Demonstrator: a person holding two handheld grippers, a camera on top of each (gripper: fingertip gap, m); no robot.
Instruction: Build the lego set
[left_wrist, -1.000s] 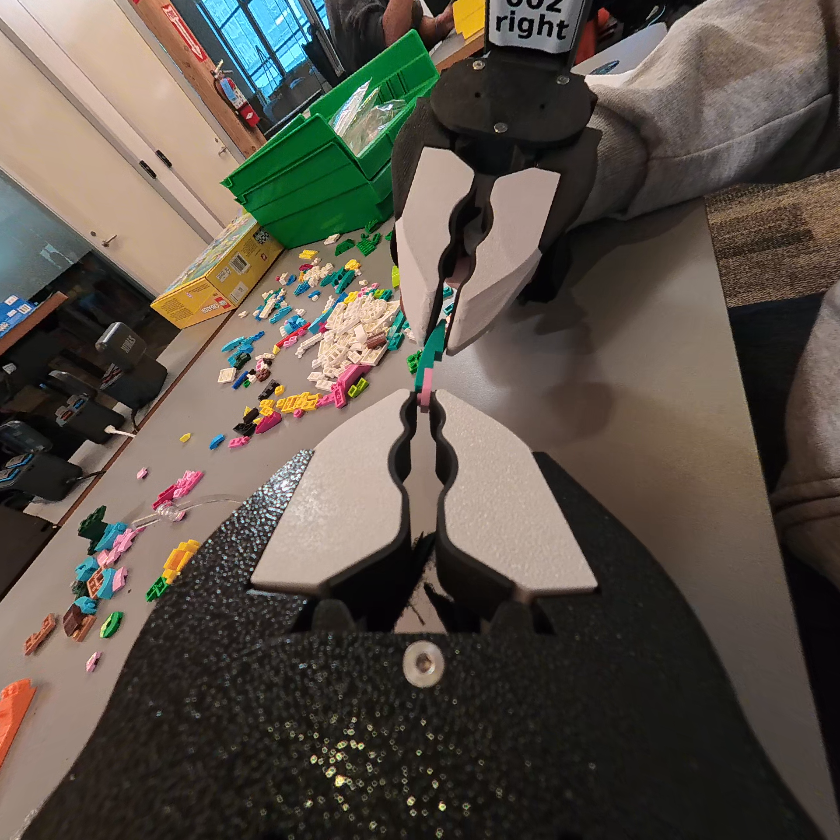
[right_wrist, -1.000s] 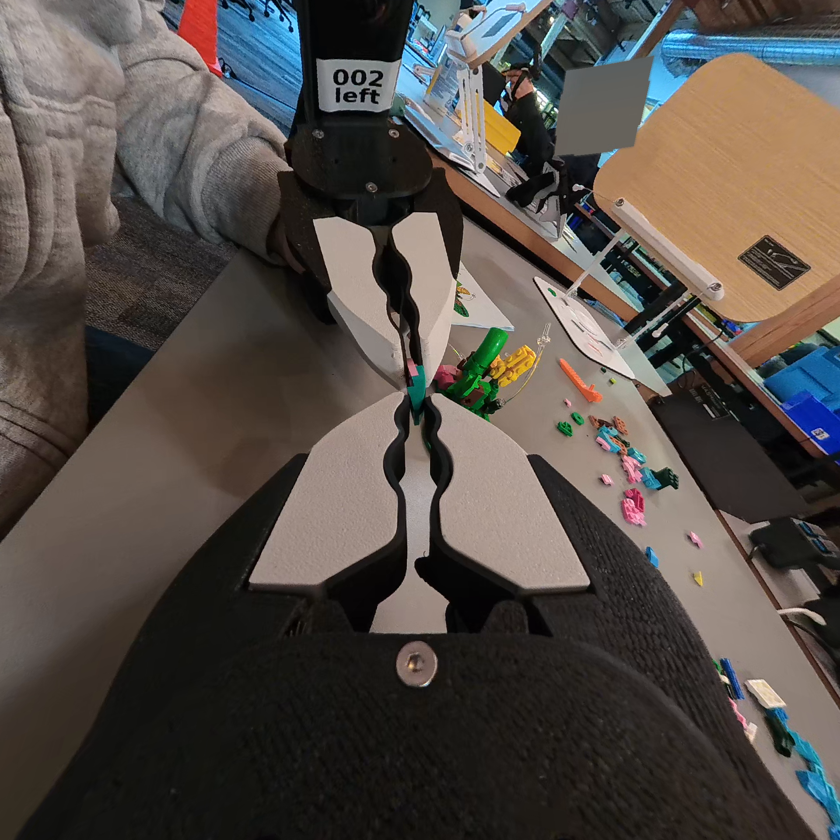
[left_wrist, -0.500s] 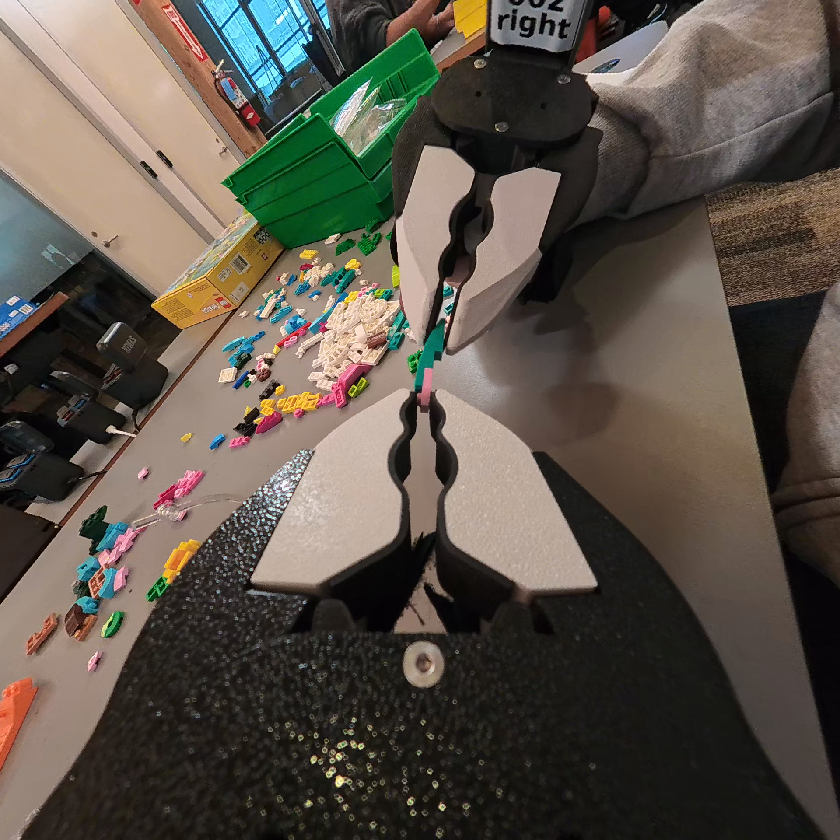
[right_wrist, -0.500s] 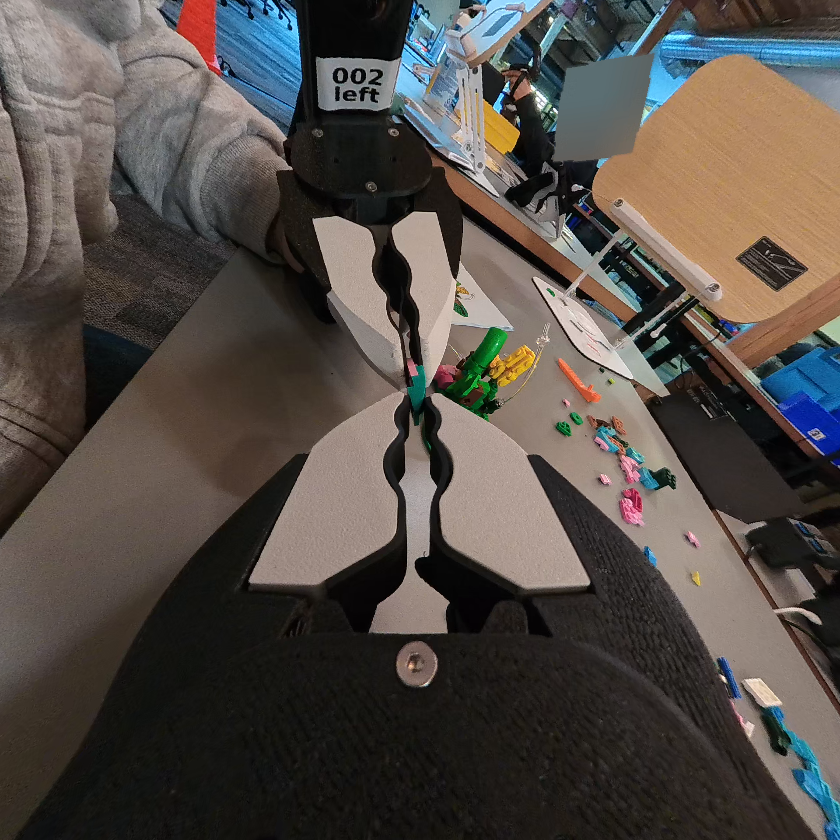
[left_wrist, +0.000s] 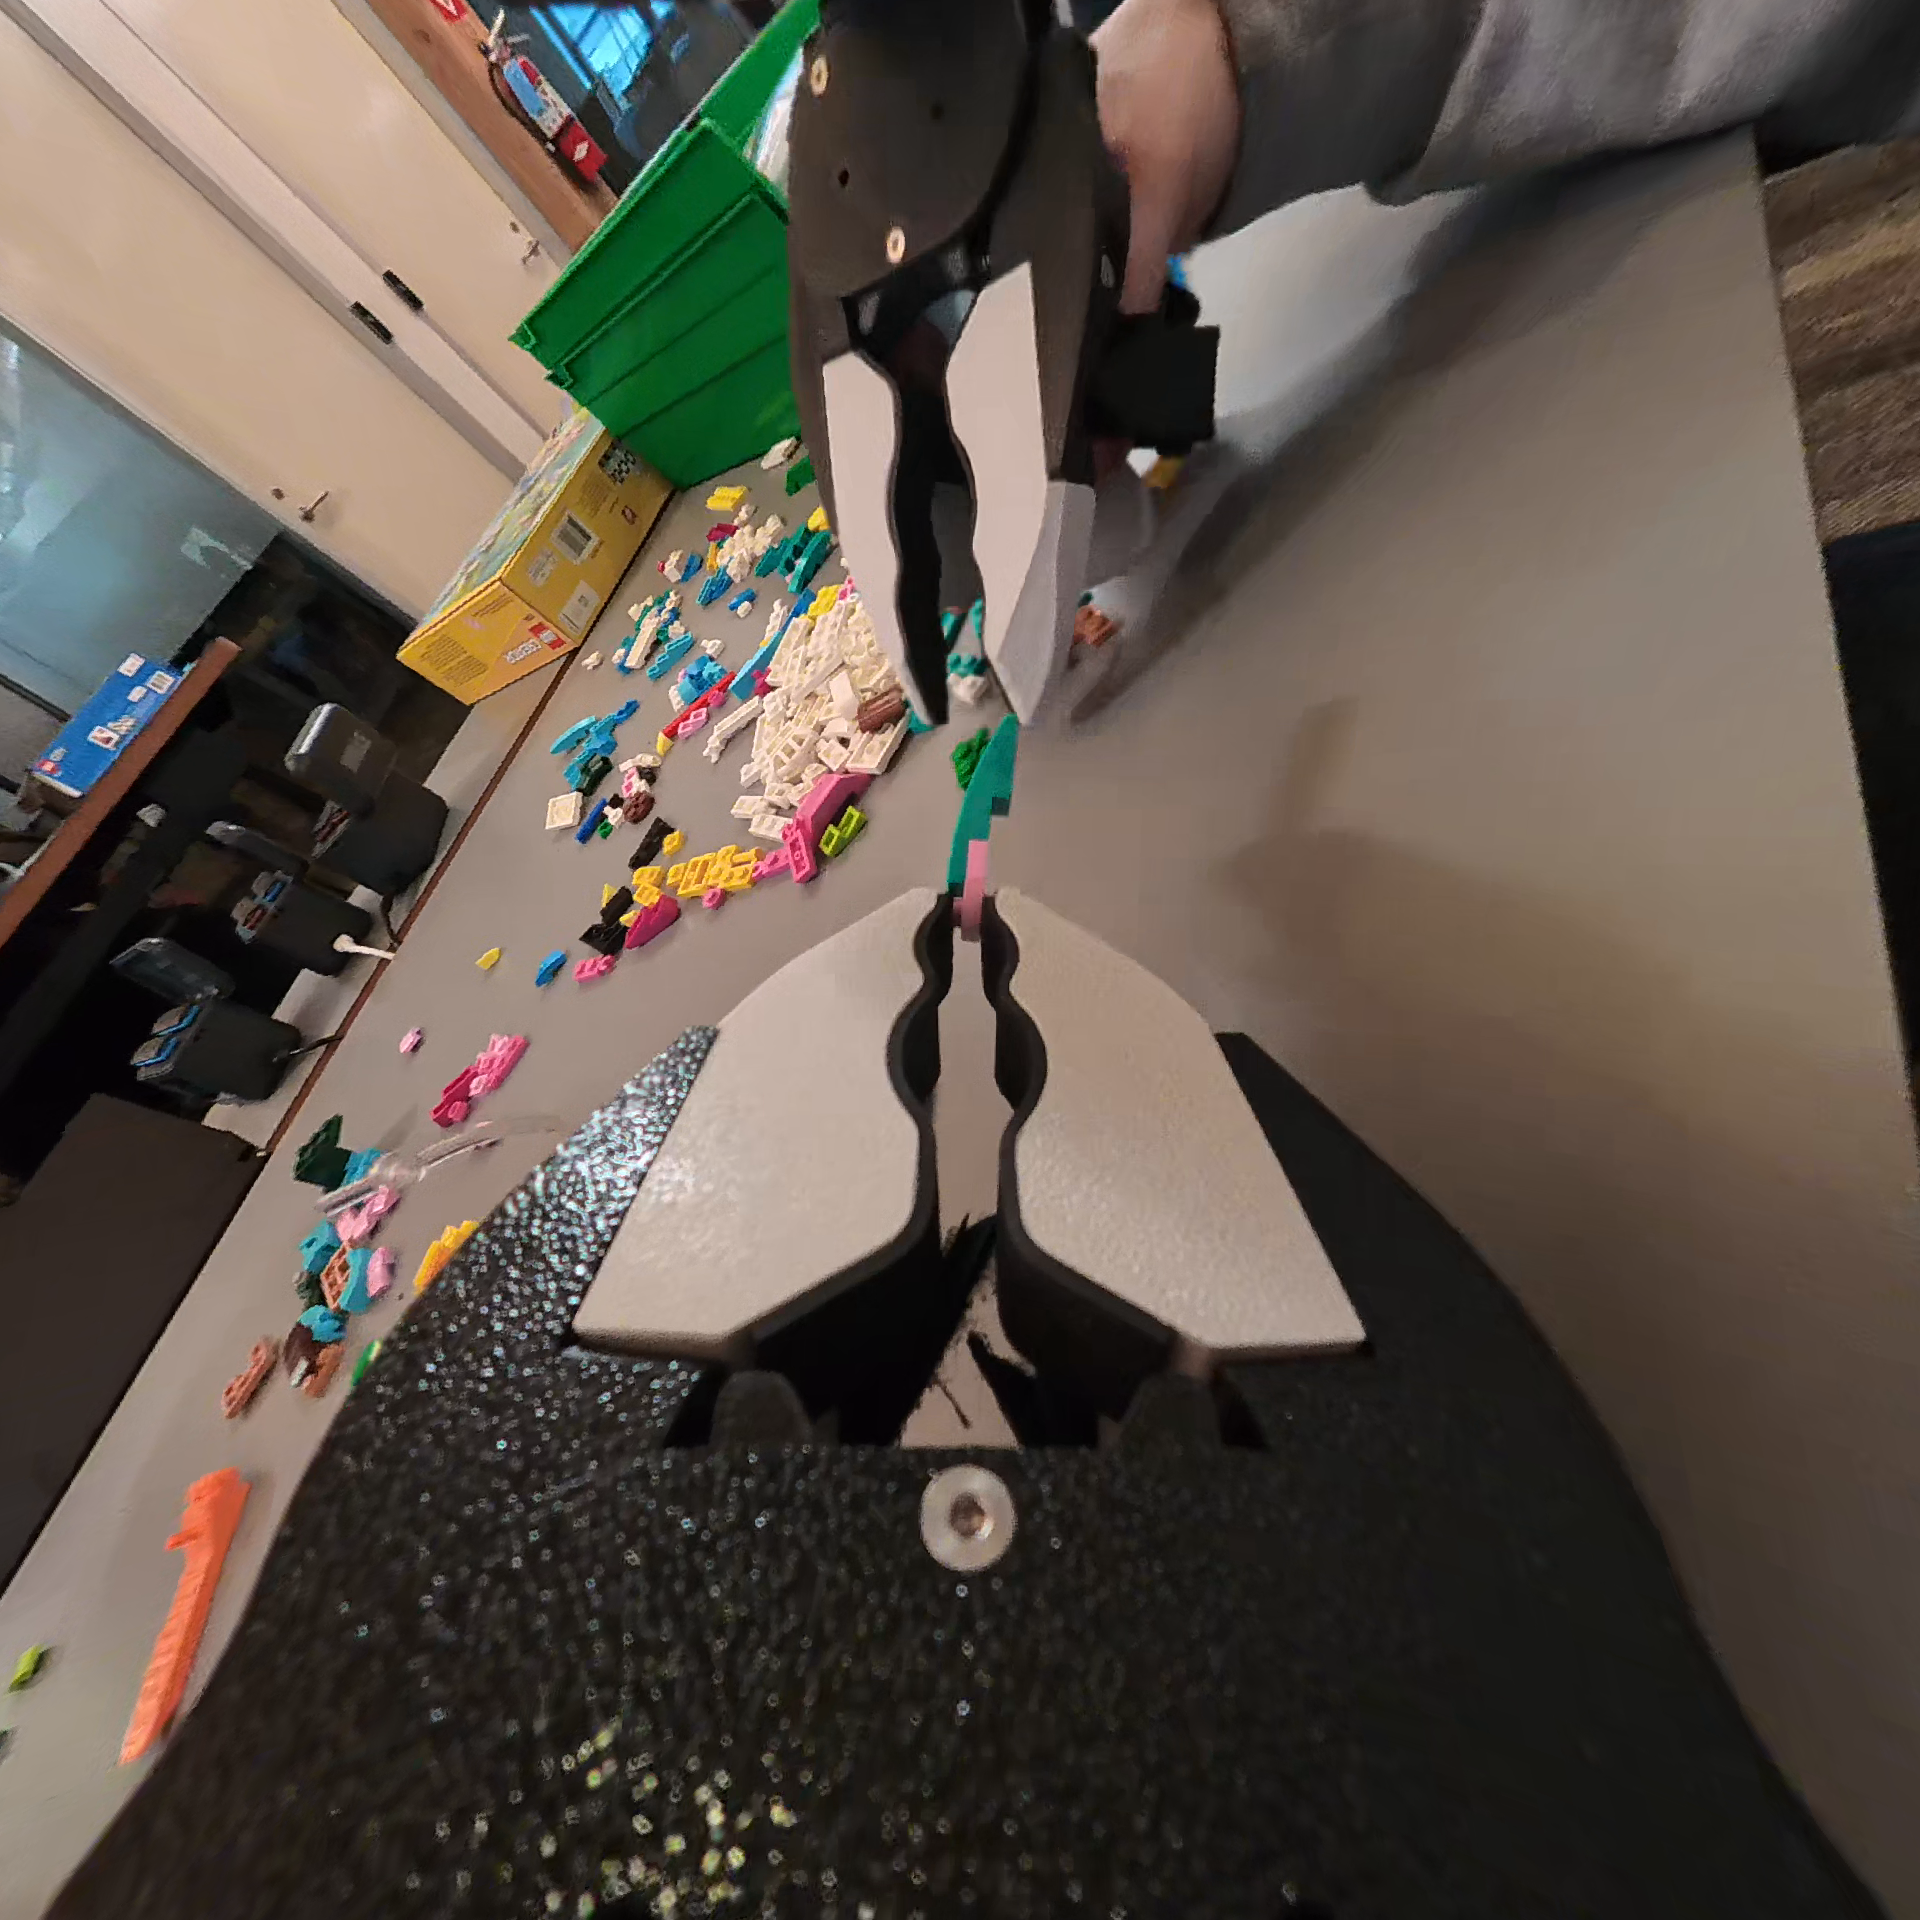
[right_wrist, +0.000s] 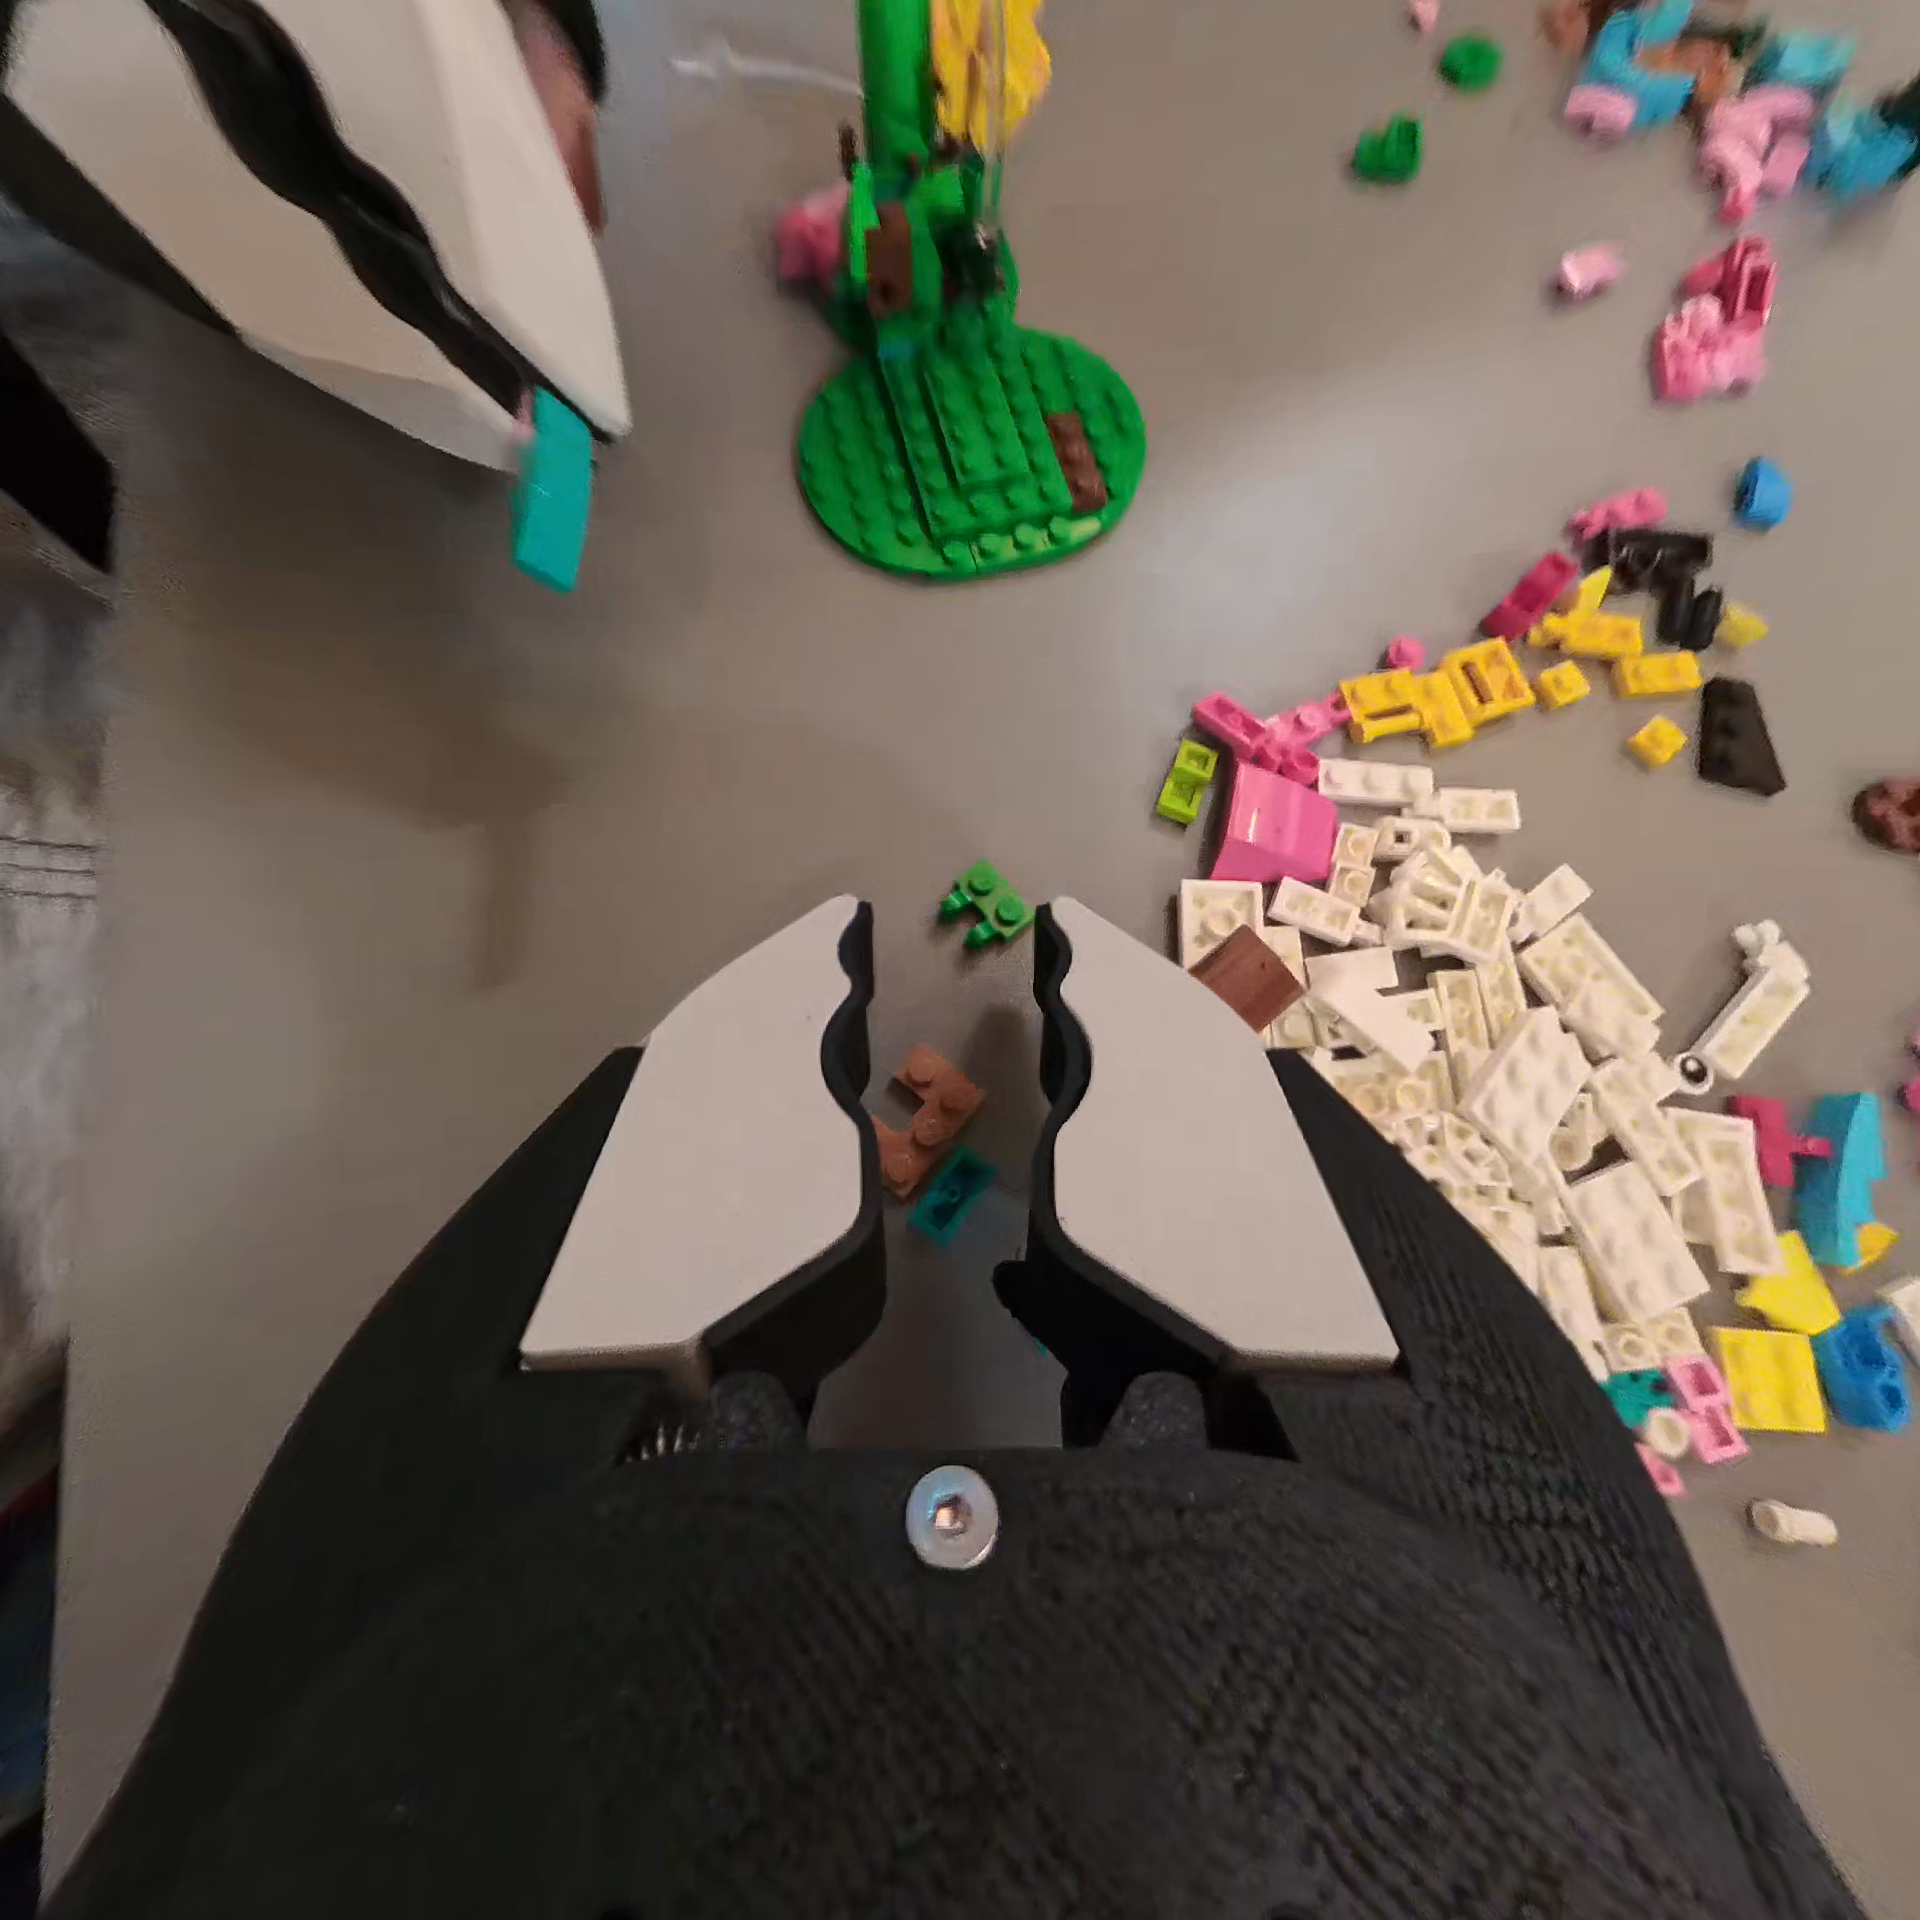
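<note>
We note the left gripper (right_wrist: 540, 416) clenched on one end of a teal-and-pink brick strip (left_wrist: 982, 821); the grip is short, so the strip could pivot or slip; to its right, the right gripper (right_wrist: 951, 920) stands released above a small green clip brick (right_wrist: 985, 902); closing off-centre could flick it toward the white brick pile (right_wrist: 1507, 1039).

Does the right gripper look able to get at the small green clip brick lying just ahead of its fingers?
Probably yes: the right gripper is open, and the small green clip brick lies on bare grey table with nothing between.
</note>
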